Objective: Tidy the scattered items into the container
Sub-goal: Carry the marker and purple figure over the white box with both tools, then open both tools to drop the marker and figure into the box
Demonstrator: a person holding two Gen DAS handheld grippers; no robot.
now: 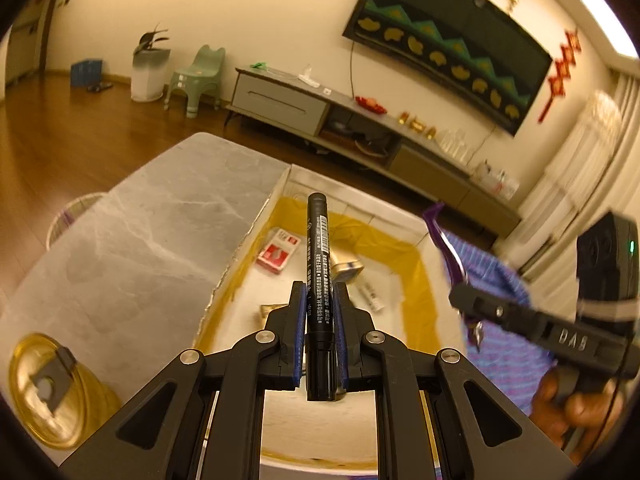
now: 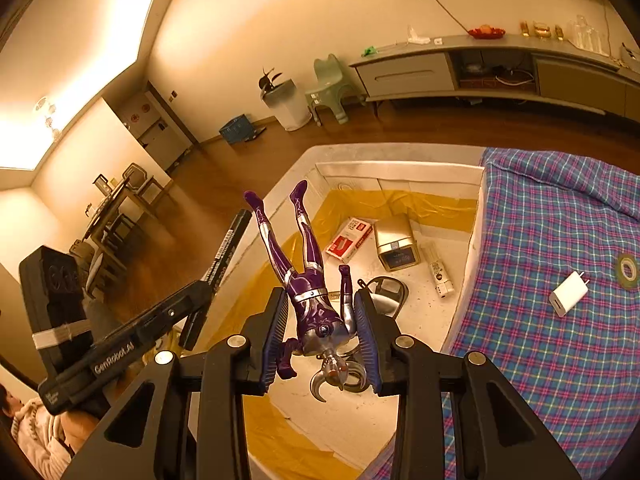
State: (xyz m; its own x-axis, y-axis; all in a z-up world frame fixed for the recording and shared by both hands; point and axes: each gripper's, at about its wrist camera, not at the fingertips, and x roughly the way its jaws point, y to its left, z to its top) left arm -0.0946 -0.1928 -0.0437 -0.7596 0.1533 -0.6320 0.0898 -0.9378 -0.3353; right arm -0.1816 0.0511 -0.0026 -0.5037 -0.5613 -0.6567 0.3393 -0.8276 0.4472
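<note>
Marker (image 1: 318, 280) and figure (image 2: 308, 280) above half-filled box (image 2: 400, 170).

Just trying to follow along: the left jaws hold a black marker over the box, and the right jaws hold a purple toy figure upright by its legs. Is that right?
Nearly. The left gripper does hold the black marker over the box. But the right wrist view shows the purple toy figure upside down: the right gripper clamps its upper body, legs pointing away.
</note>
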